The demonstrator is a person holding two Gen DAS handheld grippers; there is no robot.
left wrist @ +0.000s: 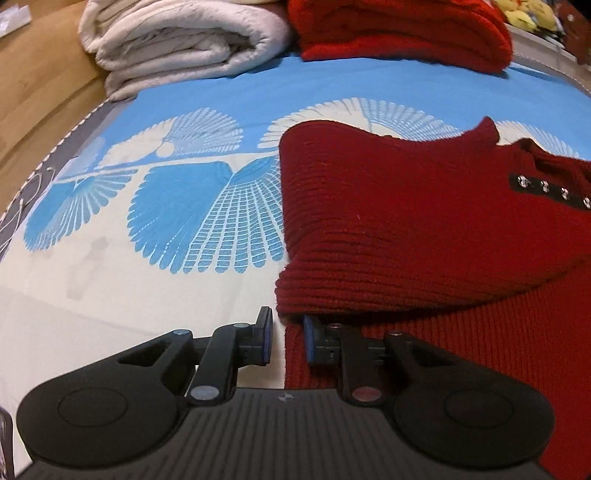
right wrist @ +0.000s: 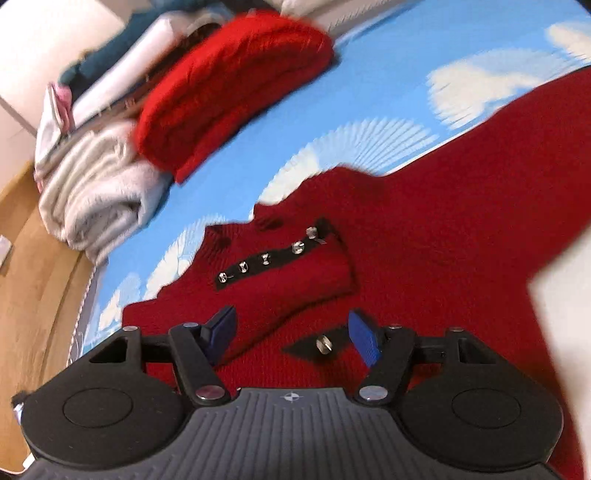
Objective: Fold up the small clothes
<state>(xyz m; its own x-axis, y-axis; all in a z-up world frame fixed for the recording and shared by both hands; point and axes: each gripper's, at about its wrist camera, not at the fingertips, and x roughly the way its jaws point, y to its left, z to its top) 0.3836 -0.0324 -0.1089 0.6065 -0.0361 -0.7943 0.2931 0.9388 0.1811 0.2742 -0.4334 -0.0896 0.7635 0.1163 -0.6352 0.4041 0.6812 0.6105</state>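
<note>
A dark red ribbed knit sweater lies on a blue and white patterned bed sheet, one sleeve folded over its body. A black strip with silver buttons runs along the shoulder. My left gripper is open at the sweater's left edge, its right finger under the folded sleeve's cuff. In the right wrist view the sweater fills the middle, with the button strip on the folded part. My right gripper is open and empty, hovering over the sweater above one more silver button.
A folded white fleece blanket and a folded bright red knit lie at the bed's far end; both show in the right wrist view, the blanket and the red knit. Wooden floor lies left of the bed.
</note>
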